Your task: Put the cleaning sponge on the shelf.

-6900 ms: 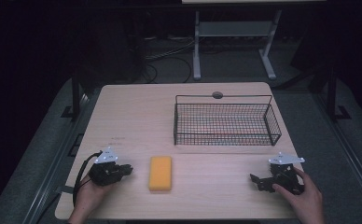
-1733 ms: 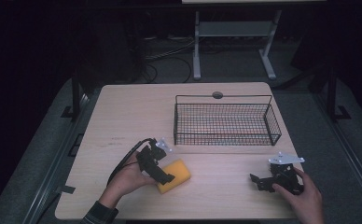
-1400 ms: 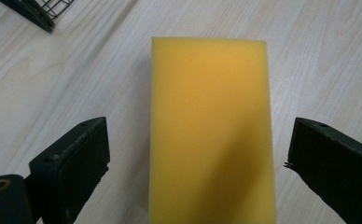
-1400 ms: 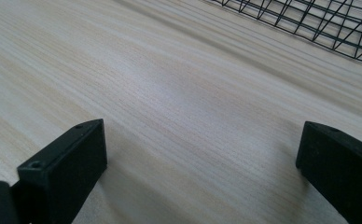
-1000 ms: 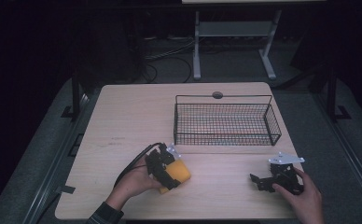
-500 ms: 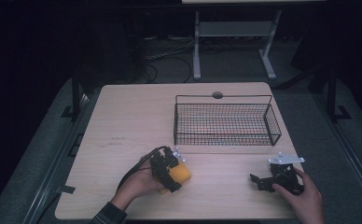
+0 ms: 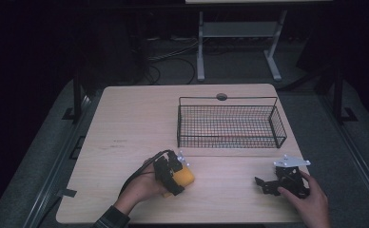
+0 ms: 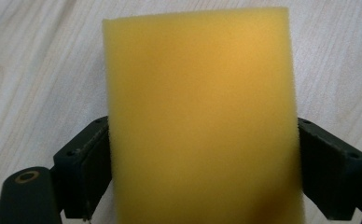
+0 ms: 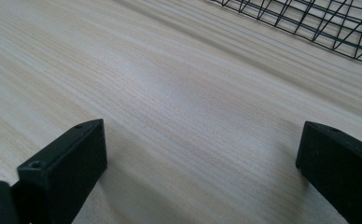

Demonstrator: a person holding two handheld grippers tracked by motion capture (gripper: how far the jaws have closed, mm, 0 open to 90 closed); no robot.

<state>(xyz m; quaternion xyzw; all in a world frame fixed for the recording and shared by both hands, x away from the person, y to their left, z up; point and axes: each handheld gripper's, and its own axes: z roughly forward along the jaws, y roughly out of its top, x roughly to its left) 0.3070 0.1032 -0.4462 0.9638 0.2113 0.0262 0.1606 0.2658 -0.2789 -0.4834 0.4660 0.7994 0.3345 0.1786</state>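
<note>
A yellow sponge (image 7: 186,176) lies near the front middle of the wooden table (image 7: 135,123). My left gripper (image 7: 173,175) is shut on it. In the left gripper view the sponge (image 8: 202,112) stands between the two black jaws, which press on both its sides. My right gripper (image 7: 268,184) rests on the table at the front right, held by a hand. Its jaws stand wide apart in the right gripper view (image 9: 202,154), with bare wood between them.
A black wire basket (image 7: 230,124) stands at the back right of the table, and its mesh edge (image 9: 309,23) lies ahead of the right gripper. A round grommet (image 7: 221,97) sits at the far edge. Dark floor and a metal stand (image 7: 239,38) lie beyond.
My left gripper moved from the front left corner to the sponge and took hold of it; the sponge has turned and shifted right. The right gripper has stayed put.
</note>
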